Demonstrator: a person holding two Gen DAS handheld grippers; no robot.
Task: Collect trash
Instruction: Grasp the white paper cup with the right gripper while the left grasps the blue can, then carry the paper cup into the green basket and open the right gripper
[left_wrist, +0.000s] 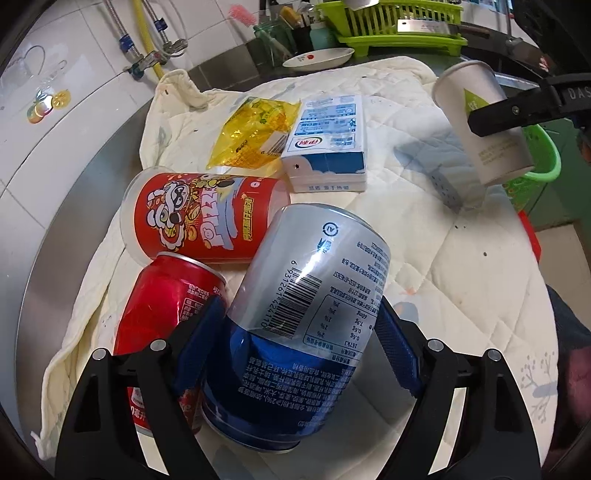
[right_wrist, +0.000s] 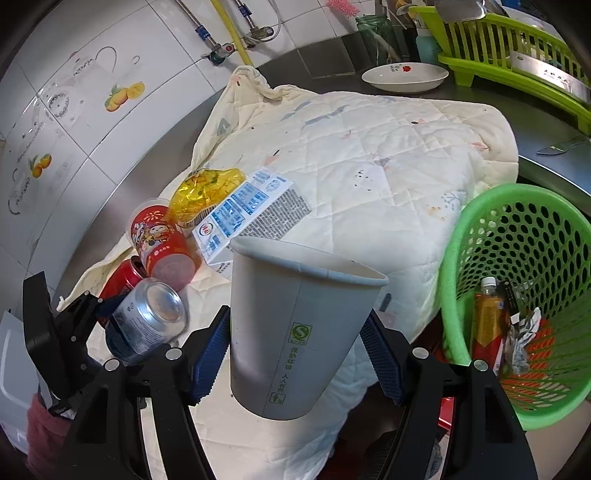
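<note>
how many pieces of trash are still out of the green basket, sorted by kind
Cans: 2, the silver-blue can in the left tongs and the red can on the quilt.
Cups: 2, the paper cup in the right tongs and the red snack cup.
Cartons: 1, the milk carton.
Wrappers: 1, the yellow wrapper.
Total: 6

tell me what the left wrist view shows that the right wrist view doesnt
Only the left wrist view shows the barcode side of the blue can, clamped in the left hand-held gripper, and most of the red can beside it.

Only the right wrist view shows inside the green basket: a bottle and crumpled wrappers already lie there.

Both show the paper cup in the right hand-held gripper, the milk carton, the yellow wrapper, the snack tube and the quilted cloth.
</note>
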